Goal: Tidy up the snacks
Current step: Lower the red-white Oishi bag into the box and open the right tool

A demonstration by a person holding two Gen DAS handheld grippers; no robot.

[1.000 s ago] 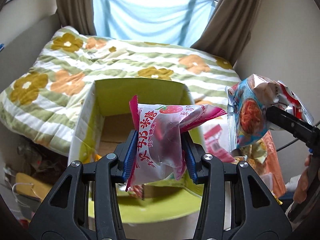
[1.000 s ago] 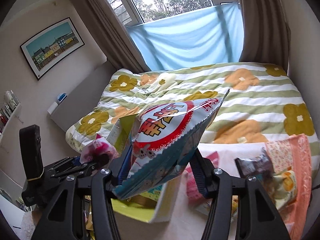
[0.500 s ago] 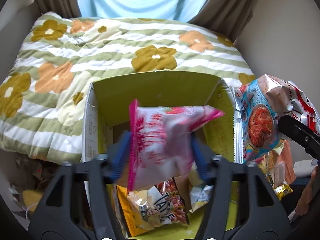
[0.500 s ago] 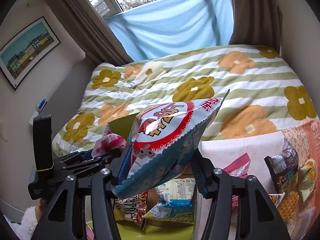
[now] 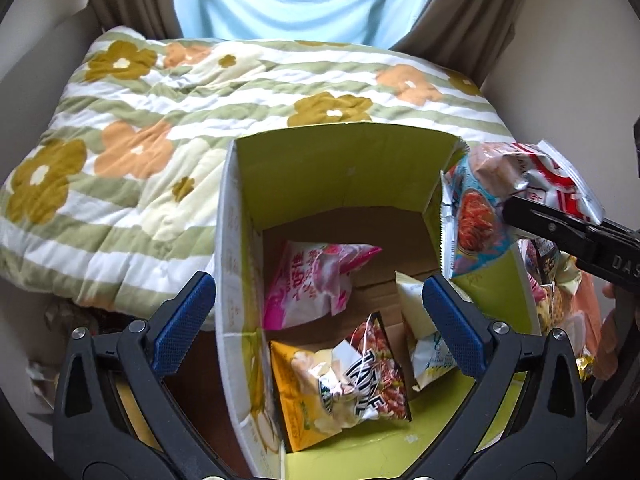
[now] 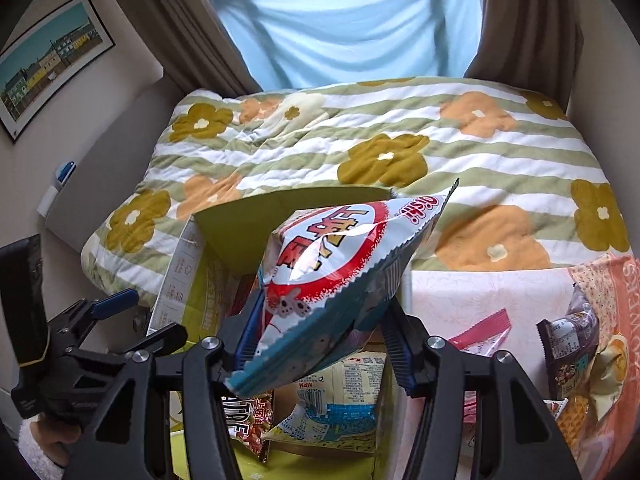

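An open cardboard box [image 5: 340, 168] with yellow-green inner flaps stands by the bed. My left gripper [image 5: 320, 320] is open and empty above it. A pink strawberry snack bag [image 5: 308, 288] lies inside the box, beside a yellow-and-red bag [image 5: 344, 384] and a white bag [image 5: 420, 320]. My right gripper [image 6: 324, 340] is shut on a red, white and blue chip bag [image 6: 332, 276], held over the box's right edge; the bag also shows in the left wrist view [image 5: 508, 200]. The left gripper shows in the right wrist view [image 6: 136, 320].
A flowered, striped quilt [image 5: 160, 128] covers the bed behind the box. To the right of the box, a white surface [image 6: 480, 296] holds more snack packets, including a dark one [image 6: 568, 344] and a pink one [image 6: 484, 328]. A framed picture [image 6: 52, 60] hangs on the left wall.
My left gripper opened and the pink strawberry bag dropped into the box. Both grippers tilted down over the box; the right still holds its chip bag.
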